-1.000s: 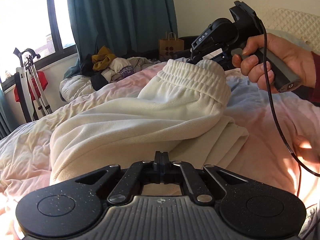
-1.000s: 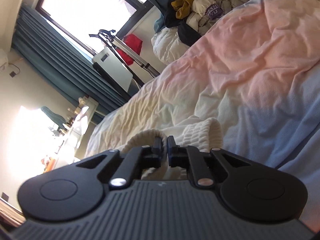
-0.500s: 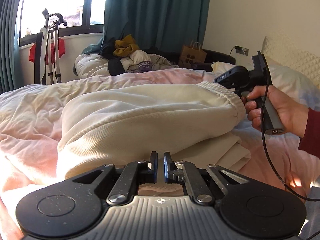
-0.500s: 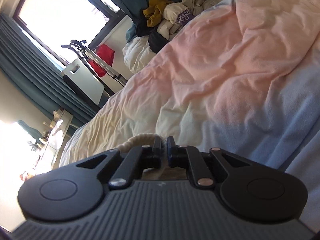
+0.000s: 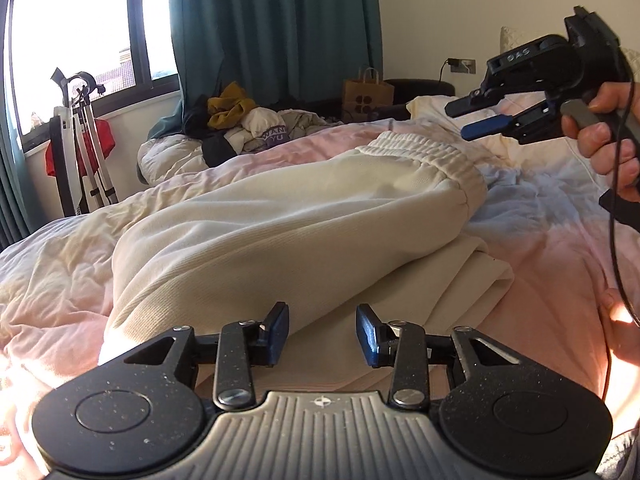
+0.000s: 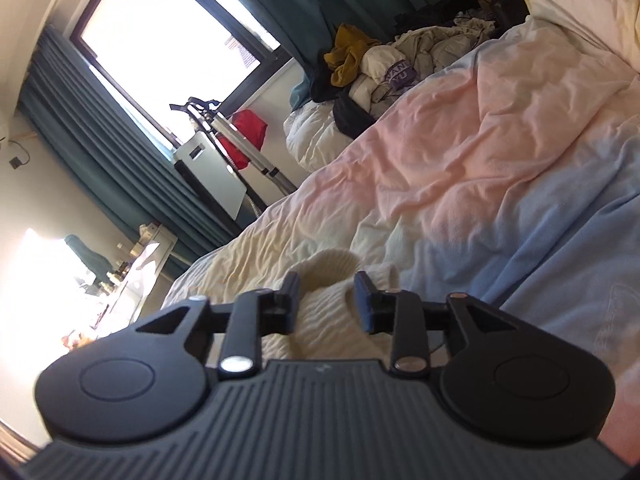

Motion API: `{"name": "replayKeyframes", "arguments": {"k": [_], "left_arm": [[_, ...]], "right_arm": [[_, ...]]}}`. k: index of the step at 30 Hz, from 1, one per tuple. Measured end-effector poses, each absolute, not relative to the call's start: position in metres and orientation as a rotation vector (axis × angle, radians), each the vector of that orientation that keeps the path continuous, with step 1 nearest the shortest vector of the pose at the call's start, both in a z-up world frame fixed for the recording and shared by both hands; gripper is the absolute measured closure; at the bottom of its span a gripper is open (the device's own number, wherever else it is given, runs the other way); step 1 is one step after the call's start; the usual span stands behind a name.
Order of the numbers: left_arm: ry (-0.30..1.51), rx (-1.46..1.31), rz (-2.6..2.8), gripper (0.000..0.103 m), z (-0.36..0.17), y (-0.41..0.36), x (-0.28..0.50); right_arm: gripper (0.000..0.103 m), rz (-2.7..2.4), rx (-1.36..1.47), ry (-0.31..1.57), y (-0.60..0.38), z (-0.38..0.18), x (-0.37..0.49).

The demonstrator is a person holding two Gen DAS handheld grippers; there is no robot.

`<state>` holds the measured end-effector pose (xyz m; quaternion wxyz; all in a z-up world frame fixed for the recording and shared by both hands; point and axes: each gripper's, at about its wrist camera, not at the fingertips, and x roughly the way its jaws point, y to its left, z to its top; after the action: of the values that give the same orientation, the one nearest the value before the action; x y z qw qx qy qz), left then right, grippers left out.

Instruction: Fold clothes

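Cream sweatpants (image 5: 280, 220) lie folded on the bed, the ribbed waistband (image 5: 424, 156) at the far right. My left gripper (image 5: 322, 330) is open and empty, just above the near edge of the folded cloth. My right gripper (image 5: 466, 118) is open and empty in the left wrist view, held in a hand above and right of the waistband. In the right wrist view the right gripper (image 6: 327, 300) hangs open over the waistband (image 6: 332, 312) without touching it.
The bed has a rumpled pink, cream and blue duvet (image 5: 540, 216). A pile of clothes (image 5: 248, 128) lies at the far side, a brown paper bag (image 5: 366, 94) behind it. A folded rack (image 5: 84, 148) stands by the window. A cable (image 5: 612, 208) hangs from the right gripper.
Both grippers opened and let go of the sweatpants. The waistband dropped onto the bed and the right gripper rose off it.
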<state>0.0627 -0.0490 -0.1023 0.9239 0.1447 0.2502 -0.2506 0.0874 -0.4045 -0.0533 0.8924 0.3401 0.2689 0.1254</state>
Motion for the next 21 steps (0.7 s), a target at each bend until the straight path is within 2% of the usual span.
{"name": "replayKeyframes", "arguments": {"k": [3, 7, 8, 11, 12, 14, 16, 17, 19, 21], "left_arm": [[0.512, 0.318, -0.482, 0.063, -0.111, -0.054, 0.068], [0.506, 0.311, -0.446, 0.071, -0.114, -0.056, 0.076], [0.503, 0.313, -0.442, 0.075, -0.115, -0.056, 0.078], [0.508, 0.313, -0.433, 0.098, -0.116, -0.055, 0.083], [0.513, 0.307, -0.437, 0.103, -0.116, -0.053, 0.085], [0.518, 0.296, -0.444, 0.103, -0.114, -0.050, 0.089], [0.507, 0.279, -0.456, 0.103, -0.110, -0.046, 0.087], [0.499, 0.267, -0.466, 0.103, -0.108, -0.043, 0.085], [0.485, 0.251, -0.479, 0.103, -0.103, -0.039, 0.082], [0.468, 0.234, -0.495, 0.103, -0.094, -0.034, 0.075]], "right_arm": [[0.048, 0.338, 0.683, 0.580, -0.386, -0.050, 0.081], [0.048, 0.377, 0.566, 0.642, -0.360, -0.054, 0.089], [0.050, 0.372, 0.538, 0.658, -0.355, -0.056, 0.092], [0.051, 0.380, 0.486, 0.709, -0.347, -0.067, 0.102], [0.051, 0.400, 0.482, 0.725, -0.345, -0.069, 0.103], [0.049, 0.441, 0.472, 0.757, -0.340, -0.074, 0.105], [0.053, 0.432, 0.418, 0.753, -0.333, -0.072, 0.101], [0.059, 0.427, 0.390, 0.749, -0.330, -0.071, 0.099], [0.065, 0.413, 0.402, 0.728, -0.332, -0.067, 0.096], [0.080, 0.411, 0.459, 0.692, -0.340, -0.063, 0.093]]}}
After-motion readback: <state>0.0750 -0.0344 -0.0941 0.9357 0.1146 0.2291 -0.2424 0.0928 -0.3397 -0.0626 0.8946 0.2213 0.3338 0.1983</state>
